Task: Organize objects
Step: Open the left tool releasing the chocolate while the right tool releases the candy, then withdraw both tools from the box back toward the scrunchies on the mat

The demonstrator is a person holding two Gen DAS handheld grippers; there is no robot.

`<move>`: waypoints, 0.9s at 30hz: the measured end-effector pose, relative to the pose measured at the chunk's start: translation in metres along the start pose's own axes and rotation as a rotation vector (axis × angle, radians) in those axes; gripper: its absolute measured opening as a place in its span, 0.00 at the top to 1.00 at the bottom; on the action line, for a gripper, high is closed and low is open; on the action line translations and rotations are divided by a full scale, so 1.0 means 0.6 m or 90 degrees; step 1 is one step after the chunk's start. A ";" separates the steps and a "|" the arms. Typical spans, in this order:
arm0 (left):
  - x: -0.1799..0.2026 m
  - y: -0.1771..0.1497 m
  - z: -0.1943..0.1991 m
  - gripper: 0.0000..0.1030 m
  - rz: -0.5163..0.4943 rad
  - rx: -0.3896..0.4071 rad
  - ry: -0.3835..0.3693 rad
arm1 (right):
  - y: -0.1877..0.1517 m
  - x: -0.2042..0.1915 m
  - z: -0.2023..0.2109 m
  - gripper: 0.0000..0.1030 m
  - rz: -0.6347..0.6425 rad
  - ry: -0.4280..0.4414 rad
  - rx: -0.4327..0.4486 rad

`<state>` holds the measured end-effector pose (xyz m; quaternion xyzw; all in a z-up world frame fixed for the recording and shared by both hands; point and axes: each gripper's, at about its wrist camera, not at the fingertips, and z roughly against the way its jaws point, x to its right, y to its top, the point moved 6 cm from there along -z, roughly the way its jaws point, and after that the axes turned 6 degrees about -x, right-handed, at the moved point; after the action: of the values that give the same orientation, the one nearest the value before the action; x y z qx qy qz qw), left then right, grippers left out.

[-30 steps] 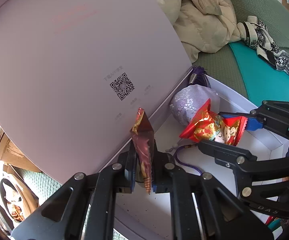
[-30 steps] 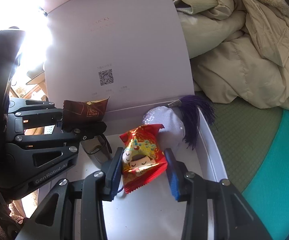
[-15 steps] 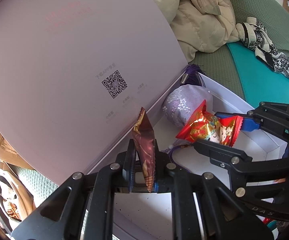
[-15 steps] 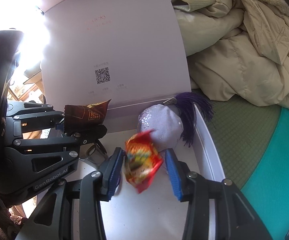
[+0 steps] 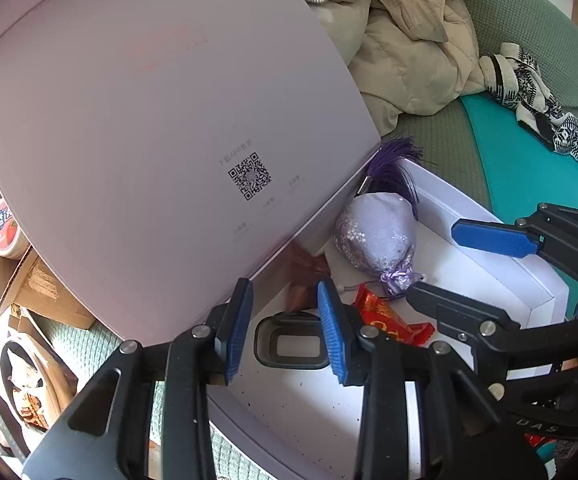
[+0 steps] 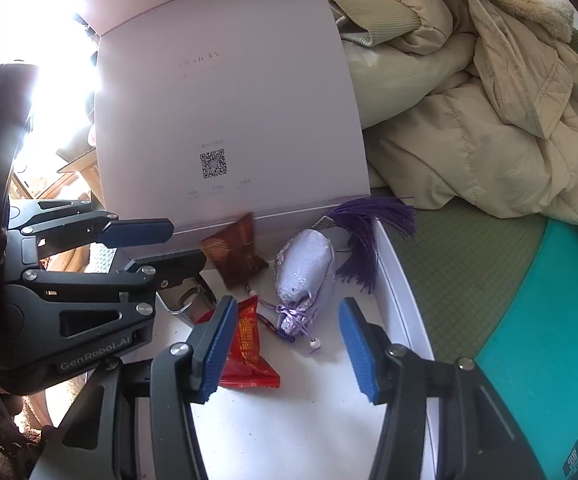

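Two snack packets released into the open white cardboard box.

Both grippers' fingers are spread and empty: the left gripper, just opened, leaves the brown foil packet blurred by the raised lid; the right gripper stands over the red foil packet, beside the lilac tasselled sachet.

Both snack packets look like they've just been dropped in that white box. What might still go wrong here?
The brown packet shows blurred, leaning at the raised lid; it may settle awkwardly. The red packet lies against the right hand-held gripper, whose open fingers might drag it when pulling away. The purple tassel hangs over the box wall and could get pinched if the lid closes.
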<state>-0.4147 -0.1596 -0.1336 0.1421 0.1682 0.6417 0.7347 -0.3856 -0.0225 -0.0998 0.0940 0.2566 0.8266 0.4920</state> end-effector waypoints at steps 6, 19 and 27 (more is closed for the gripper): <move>-0.003 -0.008 0.032 0.69 0.007 0.013 0.001 | -0.004 -0.002 0.027 0.49 0.002 -0.012 0.014; 0.010 -0.047 0.130 0.69 0.021 0.051 0.019 | -0.041 -0.036 0.118 0.49 0.015 -0.029 0.047; 0.026 -0.079 0.197 0.65 0.033 0.076 0.020 | -0.074 -0.042 0.178 0.49 0.024 -0.041 0.070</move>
<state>-0.3199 -0.1498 -0.0479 0.1798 0.2137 0.6517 0.7052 -0.2955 0.0080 -0.0292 0.1521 0.2839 0.8169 0.4785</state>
